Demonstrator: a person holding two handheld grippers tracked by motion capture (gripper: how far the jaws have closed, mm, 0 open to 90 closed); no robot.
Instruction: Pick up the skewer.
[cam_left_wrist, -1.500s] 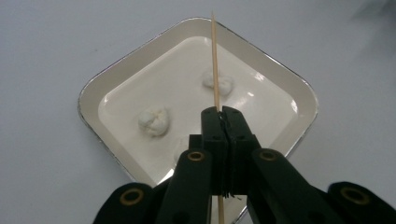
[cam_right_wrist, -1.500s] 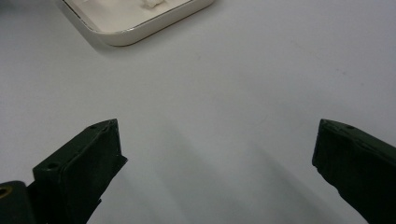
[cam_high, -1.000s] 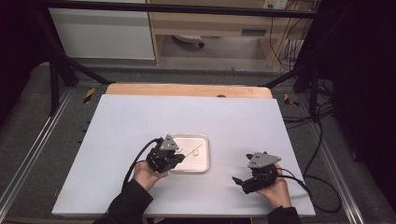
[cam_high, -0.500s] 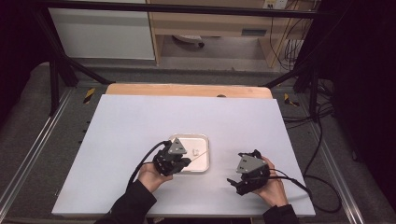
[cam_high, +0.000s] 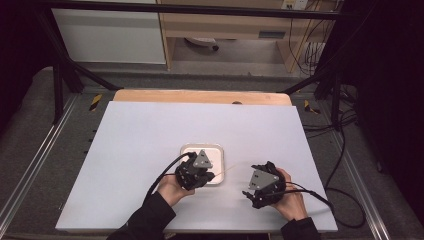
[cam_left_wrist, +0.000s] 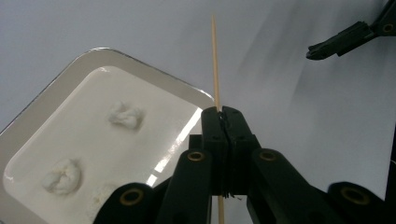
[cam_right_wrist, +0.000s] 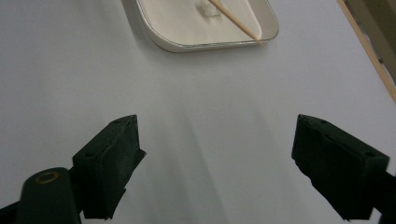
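My left tongs (cam_left_wrist: 223, 116) pinch a thin wooden skewer (cam_left_wrist: 215, 60) tight, just past the right edge of the white tray (cam_high: 186, 149), near the worktop's (cam_high: 150, 135) front edge. My right tongs (cam_right_wrist: 217, 154) have just been closing, with nothing between them. I think I should spear a white lump (cam_left_wrist: 125, 115) next. The worktop is pale; the room is dark.

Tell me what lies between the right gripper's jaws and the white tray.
Nothing: in the right gripper view, only bare white tabletop stretches from the open right gripper to the tray. The skewer hangs farther on, over the tray.
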